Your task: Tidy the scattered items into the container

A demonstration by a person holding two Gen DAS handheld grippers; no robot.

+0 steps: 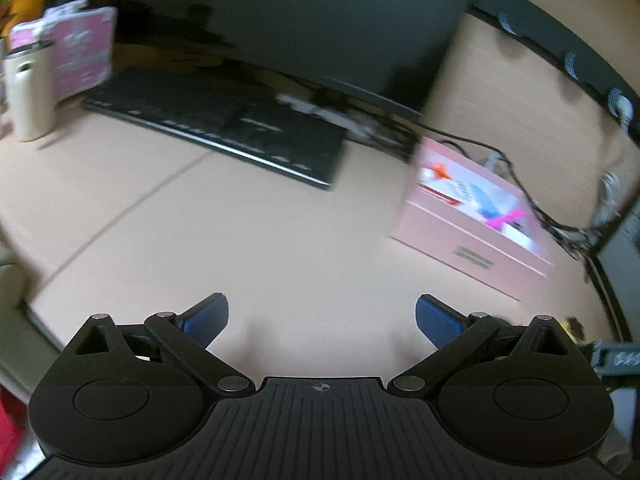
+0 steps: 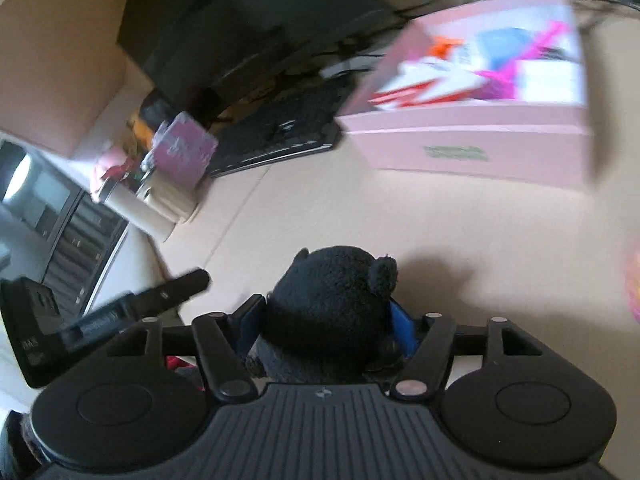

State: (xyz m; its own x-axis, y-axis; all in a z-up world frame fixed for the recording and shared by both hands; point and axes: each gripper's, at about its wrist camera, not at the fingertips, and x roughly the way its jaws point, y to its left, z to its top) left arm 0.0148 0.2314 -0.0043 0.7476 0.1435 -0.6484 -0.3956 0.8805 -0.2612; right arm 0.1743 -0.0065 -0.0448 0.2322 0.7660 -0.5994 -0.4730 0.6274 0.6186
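My right gripper [image 2: 326,320] is shut on a black plush bear [image 2: 332,312], whose head with a round ear fills the space between the blue pads above the desk. Ahead and to the right stands the pink box [image 2: 472,148], holding several colourful items, blurred by motion. In the left wrist view my left gripper [image 1: 322,318] stands open over bare desk with nothing between its blue fingers [image 1: 208,318]. There the pink box [image 1: 472,236] lies to the right and further off.
A black keyboard [image 1: 216,128] and a dark monitor [image 1: 280,20] stand at the back of the beige desk [image 1: 240,232]. A cream bottle [image 1: 30,92] and a pink pack [image 1: 80,56] sit at the far left. Cables [image 1: 532,204] run behind the box. The other gripper [image 2: 100,320] shows at left.
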